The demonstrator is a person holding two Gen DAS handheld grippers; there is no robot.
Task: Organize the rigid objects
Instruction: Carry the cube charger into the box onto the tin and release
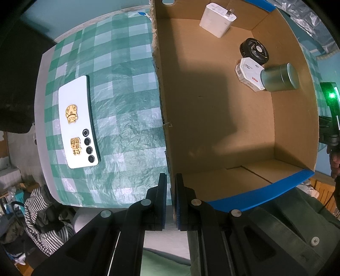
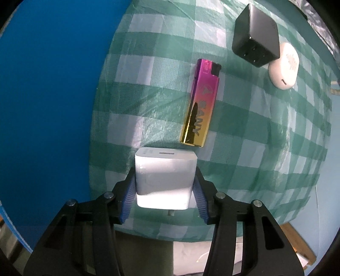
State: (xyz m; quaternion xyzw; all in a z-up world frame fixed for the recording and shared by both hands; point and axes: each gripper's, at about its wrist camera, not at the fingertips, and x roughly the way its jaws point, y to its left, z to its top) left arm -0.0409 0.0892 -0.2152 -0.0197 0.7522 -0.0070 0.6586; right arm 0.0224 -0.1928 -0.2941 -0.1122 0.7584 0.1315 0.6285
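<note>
Left wrist view: left hand-held gripper (image 1: 170,186) has its jaws pinched narrow on the near-left wall of the cardboard box (image 1: 282,118), 1 pad each side of the cardboard edge. Taking the box as landmark: inside it, at the far wall, a white charger (image 1: 217,20) with prongs showing; toward the right wall a black round fan-like part (image 1: 254,51), a white octagonal carton (image 1: 249,73) just beside it, and a grey-green tin (image 1: 279,77) on its side touching the carton. Blue tape (image 1: 261,192) runs along the box's near rim. Outside the box, to its left on the green checked cloth (image 1: 119,89) over the bench, a white phone (image 1: 78,123) lies back up, 4 lenses, gold stickers. Right wrist view: right hand-held gripper (image 2: 164,186) is about mid-width, blue pads against both sides of a white cube adapter (image 2: 164,176), which sits on the cloth, prong end toward the camera. Beyond the adapter, near it, a pink-to-gold lighter (image 2: 199,104) lies flat; further beyond, to the right, a black charger (image 2: 256,36) touches a white oval case (image 2: 283,65).
</note>
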